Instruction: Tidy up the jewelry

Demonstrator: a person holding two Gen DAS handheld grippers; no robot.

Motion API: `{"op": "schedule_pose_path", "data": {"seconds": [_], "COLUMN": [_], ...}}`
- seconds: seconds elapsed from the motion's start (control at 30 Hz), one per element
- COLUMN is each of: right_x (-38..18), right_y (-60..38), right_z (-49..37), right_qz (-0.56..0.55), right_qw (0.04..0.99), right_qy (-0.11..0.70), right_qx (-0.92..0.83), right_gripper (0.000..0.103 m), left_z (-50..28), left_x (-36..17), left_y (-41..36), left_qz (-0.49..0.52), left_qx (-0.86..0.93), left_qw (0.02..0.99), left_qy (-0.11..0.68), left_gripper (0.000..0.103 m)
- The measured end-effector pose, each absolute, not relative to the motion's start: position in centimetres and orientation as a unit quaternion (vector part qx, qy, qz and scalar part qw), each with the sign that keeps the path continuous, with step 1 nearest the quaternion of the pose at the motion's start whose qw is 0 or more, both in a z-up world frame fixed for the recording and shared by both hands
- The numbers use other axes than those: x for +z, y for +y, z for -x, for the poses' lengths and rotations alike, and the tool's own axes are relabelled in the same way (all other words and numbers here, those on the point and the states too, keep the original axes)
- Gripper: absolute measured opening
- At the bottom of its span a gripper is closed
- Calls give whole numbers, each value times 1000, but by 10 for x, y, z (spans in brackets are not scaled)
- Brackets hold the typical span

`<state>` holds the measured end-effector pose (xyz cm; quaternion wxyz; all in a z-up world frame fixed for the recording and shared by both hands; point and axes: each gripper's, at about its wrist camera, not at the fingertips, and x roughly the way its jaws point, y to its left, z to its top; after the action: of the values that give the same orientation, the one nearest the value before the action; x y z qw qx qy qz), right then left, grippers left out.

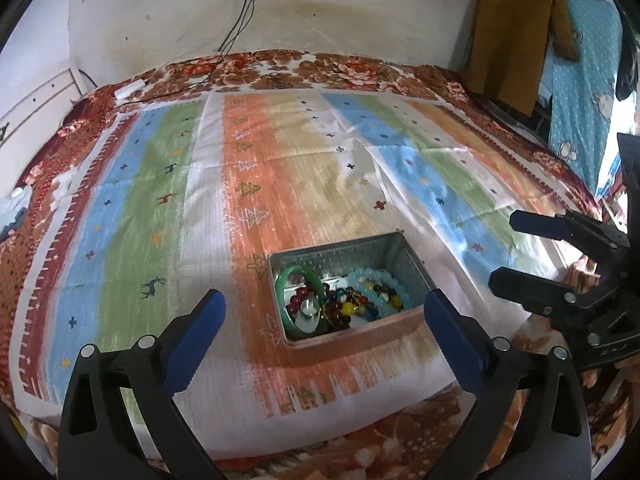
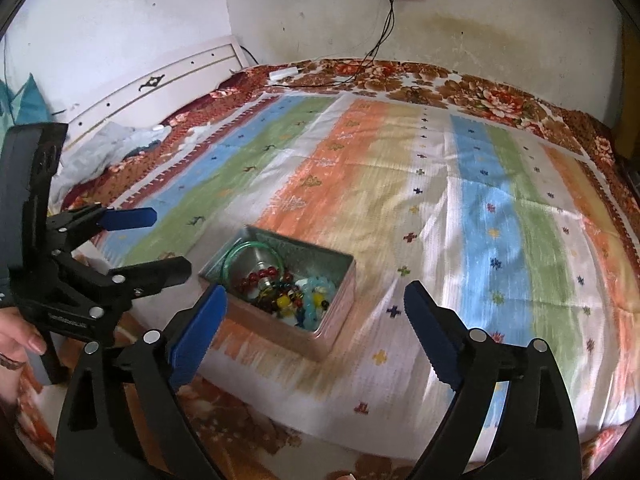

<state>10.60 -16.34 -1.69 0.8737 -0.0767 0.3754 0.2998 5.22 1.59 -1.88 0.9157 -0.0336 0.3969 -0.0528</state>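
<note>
Above the near edge of the bed, the left gripper (image 1: 324, 312) is hanging with its jaws spread wide and nothing between them; the right gripper (image 2: 316, 308) is doing likewise, both angling down. Just beyond them a metal tin (image 1: 414, 266) is sitting on the striped cloth (image 1: 168, 184), its long axis running left to right, holding a green bangle (image 1: 288, 276) and jumbled beaded bracelets (image 1: 372, 296). A hand (image 2: 18, 346) is showing partly, cut off at the frame edge.

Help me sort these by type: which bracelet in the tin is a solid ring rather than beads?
The green bangle, leaning at the left end of the metal tin. It is one smooth hoop; the pale blue bracelet and dark red bracelet are strung beads.
</note>
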Motion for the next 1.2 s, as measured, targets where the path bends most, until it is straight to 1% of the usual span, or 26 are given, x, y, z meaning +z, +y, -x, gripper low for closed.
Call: {"op": "schedule_pose_path", "data": {"seconds": [0.27,0.43,0.63,1.2], "right_x": [-14,-16,-18,-26], "right_y": [-175,-184,-190,-182], "right_z": [-86,-86,-89,-91], "right_qz": [62,52,42,60], "right_qw": [885,889,890,884], "right_qy": [353,353,354,369], "right_qx": [297,288,285,280], "right_gripper": [91,91,91,91], "left_z": [-33,-27,-26,-26], "left_x": [-14,-9,-7,-11], "left_y": [6,8,8,3], "left_qz": [6,11,12,-2], "left_qx": [-36,-28,-29,-35], "left_qw": [932,940,941,940], "left_qy": [362,341,337,339], "left_gripper": [97,97,97,97]}}
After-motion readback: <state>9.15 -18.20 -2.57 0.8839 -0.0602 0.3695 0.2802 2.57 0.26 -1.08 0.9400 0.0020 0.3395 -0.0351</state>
